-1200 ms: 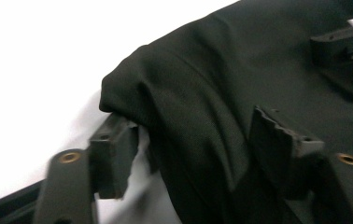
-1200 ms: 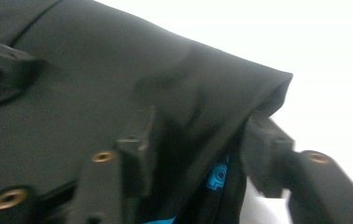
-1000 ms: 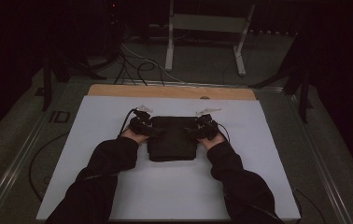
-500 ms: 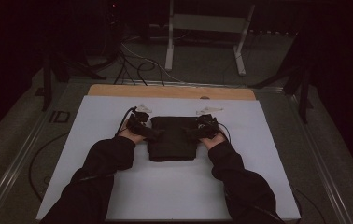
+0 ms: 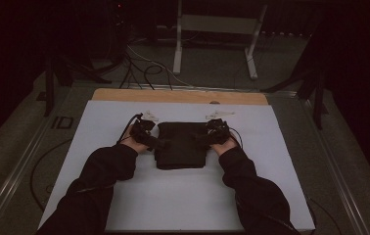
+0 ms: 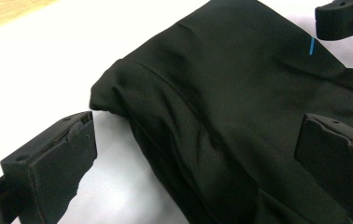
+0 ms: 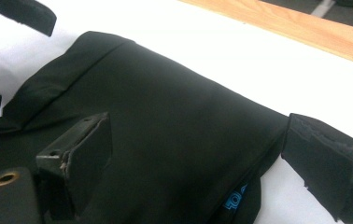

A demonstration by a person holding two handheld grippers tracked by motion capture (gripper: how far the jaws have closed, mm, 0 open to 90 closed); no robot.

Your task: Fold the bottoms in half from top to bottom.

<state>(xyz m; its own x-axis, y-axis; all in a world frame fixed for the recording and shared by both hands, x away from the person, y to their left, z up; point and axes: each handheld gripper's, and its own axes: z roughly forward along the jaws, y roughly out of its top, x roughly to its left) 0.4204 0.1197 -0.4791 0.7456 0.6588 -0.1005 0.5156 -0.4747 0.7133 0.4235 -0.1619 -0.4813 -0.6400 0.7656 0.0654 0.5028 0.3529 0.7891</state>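
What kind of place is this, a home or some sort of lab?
Probably a lab or recording studio, not a home: a white work surface on a wooden table, cables trailing over a dark floor, a metal stand behind, and a folded black garment laid out for handling.

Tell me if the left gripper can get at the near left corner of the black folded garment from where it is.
Probably yes: the left gripper has open jaws straddling the black folded garment at its edge, nothing between.

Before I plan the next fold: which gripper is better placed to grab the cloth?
Probably the right gripper: its open jaws straddle the cloth edge, one above the fabric, one beside it. The left gripper is open too, one jaw out over bare table past the corner.
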